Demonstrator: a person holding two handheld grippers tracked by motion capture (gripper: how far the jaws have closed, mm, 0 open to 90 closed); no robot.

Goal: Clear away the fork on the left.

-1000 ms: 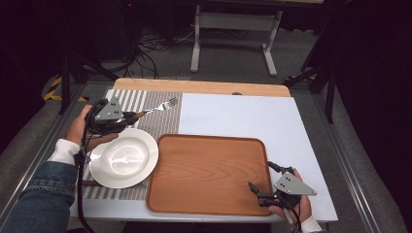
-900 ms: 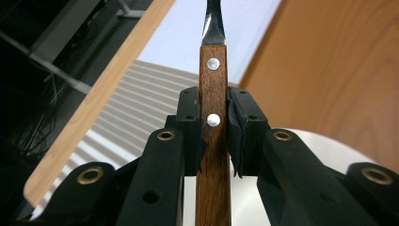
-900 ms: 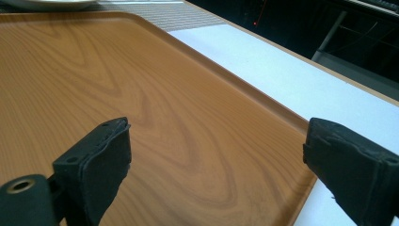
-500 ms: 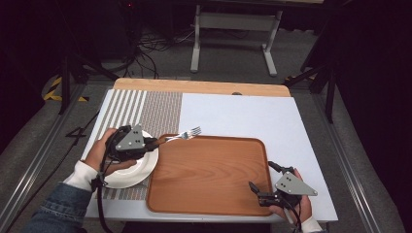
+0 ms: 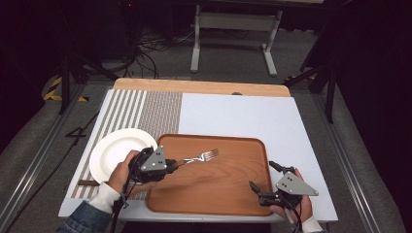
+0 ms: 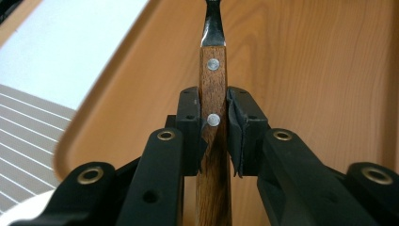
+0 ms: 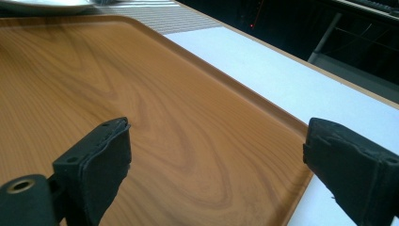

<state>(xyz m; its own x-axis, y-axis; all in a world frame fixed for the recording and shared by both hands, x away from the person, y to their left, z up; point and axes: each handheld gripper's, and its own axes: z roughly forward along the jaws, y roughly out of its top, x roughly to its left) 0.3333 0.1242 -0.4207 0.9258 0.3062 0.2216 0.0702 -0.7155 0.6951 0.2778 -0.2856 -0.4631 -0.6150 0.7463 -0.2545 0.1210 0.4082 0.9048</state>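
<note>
A fork [image 5: 200, 157] with a wooden handle [image 6: 211, 117] and metal tines juts out over the left part of the brown wooden tray [image 5: 228, 194]. My left gripper [image 5: 171, 165] is shut on that handle at the tray's left rim, with the tines pointing right. The left gripper view shows both pads [image 6: 190, 117] pressed on the handle's two sides. My right gripper [image 5: 262, 177] stands open at the tray's right front corner, with nothing between its fingers [image 7: 106, 155].
A white plate [image 5: 114, 150] lies on the striped placemat [image 5: 150, 109] left of the tray. A dark wooden handle [image 5: 87, 183] shows by the plate's front edge. The white tabletop [image 5: 243, 116] stretches behind the tray.
My left gripper carried the fork from the placement at the back left, over the plate, to the tray's left side. The right gripper stayed put.
</note>
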